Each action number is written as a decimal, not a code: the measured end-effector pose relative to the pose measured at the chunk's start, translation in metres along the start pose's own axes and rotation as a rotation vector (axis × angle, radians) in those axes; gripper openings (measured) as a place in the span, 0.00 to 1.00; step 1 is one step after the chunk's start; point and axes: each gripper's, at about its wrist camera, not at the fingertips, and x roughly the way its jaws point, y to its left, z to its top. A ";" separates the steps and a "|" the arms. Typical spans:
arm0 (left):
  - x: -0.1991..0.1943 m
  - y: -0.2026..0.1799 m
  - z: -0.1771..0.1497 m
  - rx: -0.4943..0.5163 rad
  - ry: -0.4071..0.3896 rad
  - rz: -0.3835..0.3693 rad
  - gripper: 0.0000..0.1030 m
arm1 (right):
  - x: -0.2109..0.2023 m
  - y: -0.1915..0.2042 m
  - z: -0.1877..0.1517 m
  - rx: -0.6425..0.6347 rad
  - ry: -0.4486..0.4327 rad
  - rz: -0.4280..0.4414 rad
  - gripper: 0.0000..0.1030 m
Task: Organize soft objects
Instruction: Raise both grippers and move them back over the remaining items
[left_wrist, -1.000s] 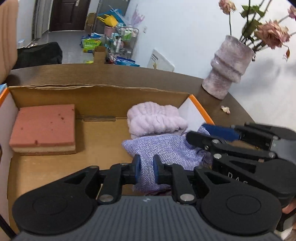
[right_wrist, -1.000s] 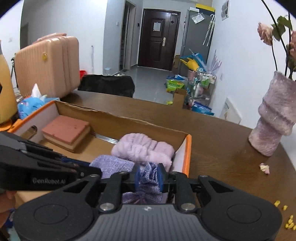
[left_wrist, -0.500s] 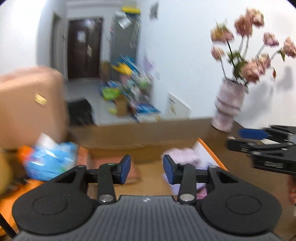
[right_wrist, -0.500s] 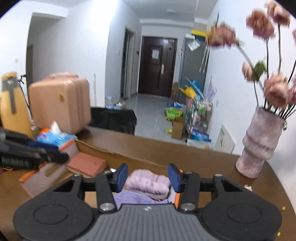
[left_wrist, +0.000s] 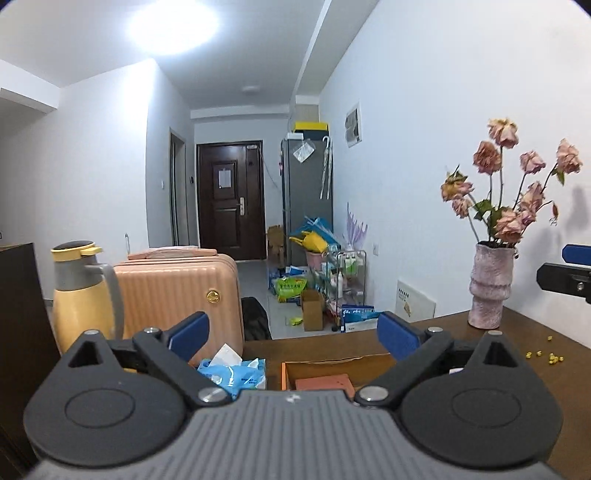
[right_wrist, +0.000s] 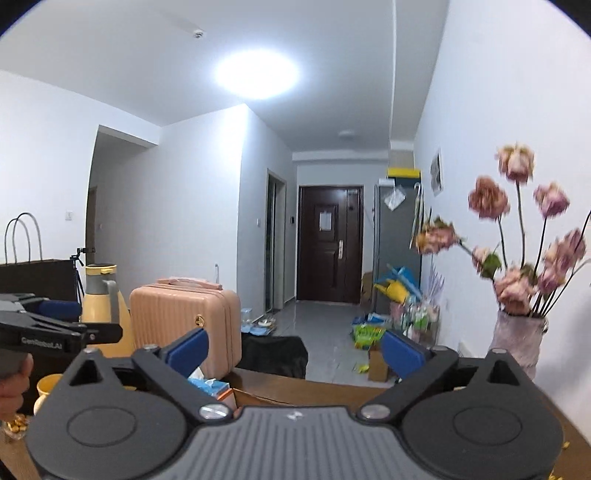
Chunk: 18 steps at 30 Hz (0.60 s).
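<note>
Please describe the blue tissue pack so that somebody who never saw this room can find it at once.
Start at the big pink suitcase on the left. Directly in front of it, beside the orange edge of the cardboard box, lies the tissue pack. It is the only shiny blue plastic thing there, with a white tissue sticking up from its top.

Both wrist cameras sit low behind their own blue-padded fingers, facing almost level across the brown wooden table (left_wrist: 480, 343) toward the dark brown door (left_wrist: 229, 199) down the hallway. Both views share the peach ribbed suitcase (right_wrist: 184, 325), the yellow thermos jug (left_wrist: 79, 295) and the pink ridged vase (left_wrist: 491, 291).
</note>
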 end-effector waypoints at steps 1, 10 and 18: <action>-0.007 0.001 -0.001 -0.004 -0.005 -0.003 0.97 | -0.006 0.006 0.000 -0.009 -0.004 -0.001 0.98; -0.068 0.003 -0.040 0.002 -0.064 0.014 1.00 | -0.055 0.033 -0.021 -0.031 -0.046 -0.016 1.00; -0.133 -0.006 -0.133 0.004 -0.037 -0.008 1.00 | -0.122 0.064 -0.107 -0.032 -0.032 -0.028 1.00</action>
